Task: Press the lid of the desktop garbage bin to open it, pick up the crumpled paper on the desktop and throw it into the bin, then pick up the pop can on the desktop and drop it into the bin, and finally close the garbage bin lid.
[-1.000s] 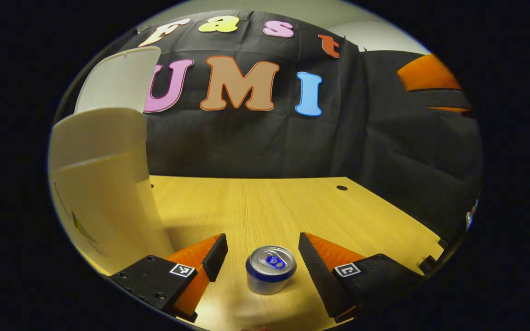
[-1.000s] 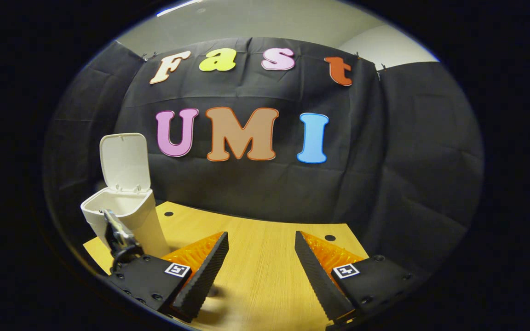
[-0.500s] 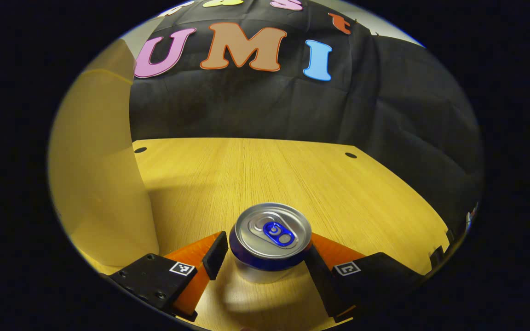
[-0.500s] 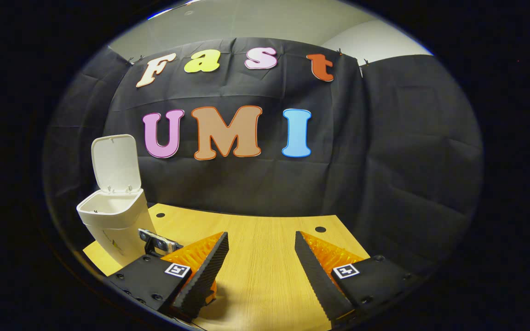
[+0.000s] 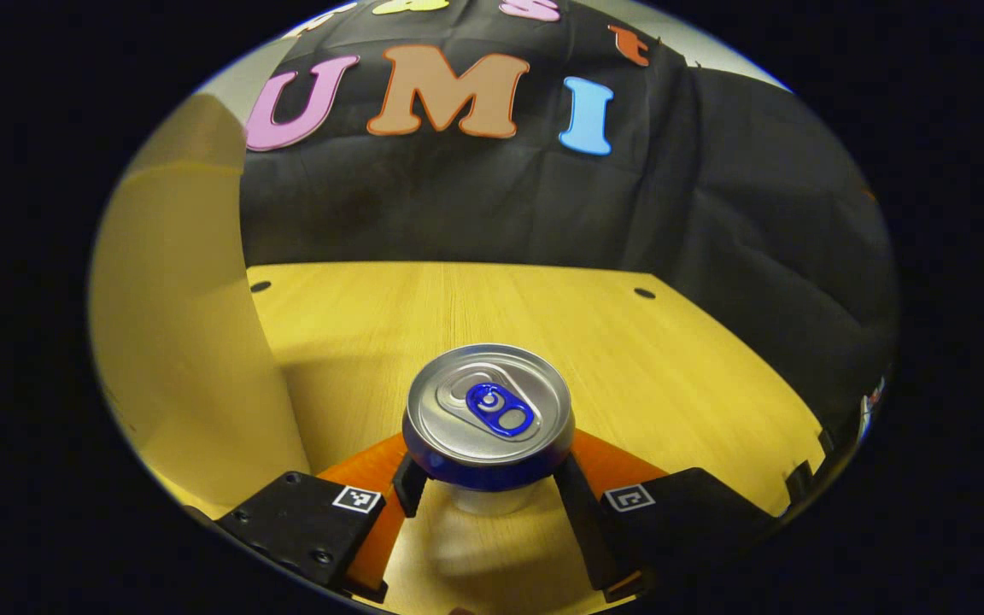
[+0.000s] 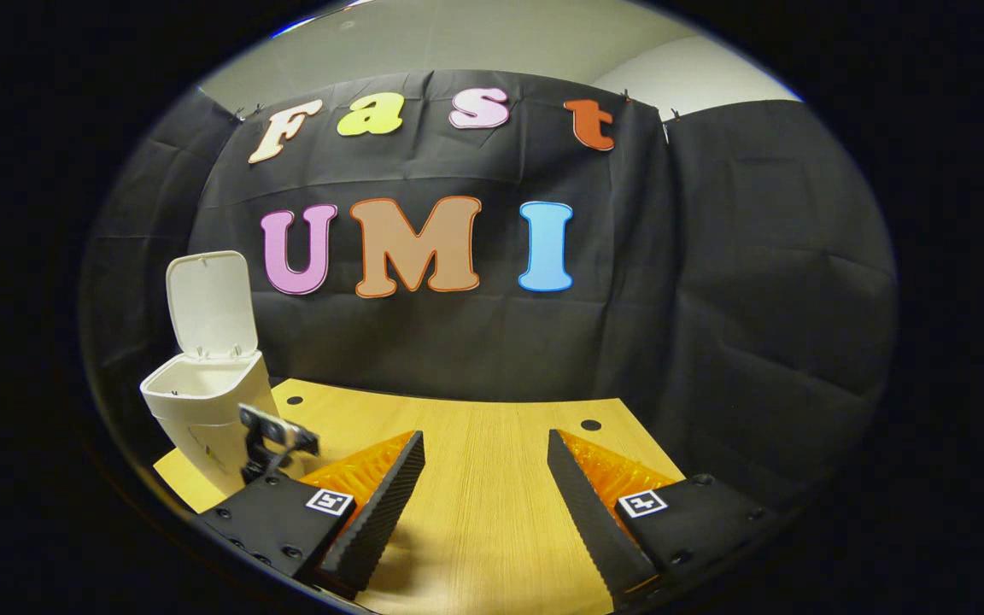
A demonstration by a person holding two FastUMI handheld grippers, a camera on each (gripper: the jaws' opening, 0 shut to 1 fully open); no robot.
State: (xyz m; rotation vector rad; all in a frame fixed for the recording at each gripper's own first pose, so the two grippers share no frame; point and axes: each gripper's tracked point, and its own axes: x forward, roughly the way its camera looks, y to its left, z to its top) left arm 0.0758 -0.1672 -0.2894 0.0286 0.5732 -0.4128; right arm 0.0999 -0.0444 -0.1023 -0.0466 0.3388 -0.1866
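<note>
My left gripper [image 5: 489,491] had both fingers [image 5: 411,491] pinching the can [image 5: 489,418], upright on the table [image 5: 671,367] just beside the bin [image 5: 184,342]. My right gripper [image 6: 485,504] hung over the table with its 2 fingers spread, holding nothing; the bin's lid [image 6: 208,301] stood open

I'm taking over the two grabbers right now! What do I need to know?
Left gripper: its fingers are closed on the pop can, which is upright just above the desktop.
Right gripper: open, holding nothing, over the desktop.
Garbage bin: at the left of the desk, lid standing open.
Done: the lid is open and the can is gripped. No crumpled paper lies on the desktop; the bin's inside cannot be seen.
Left: carry the can over the bin, drop it in, then close the lid.
</note>
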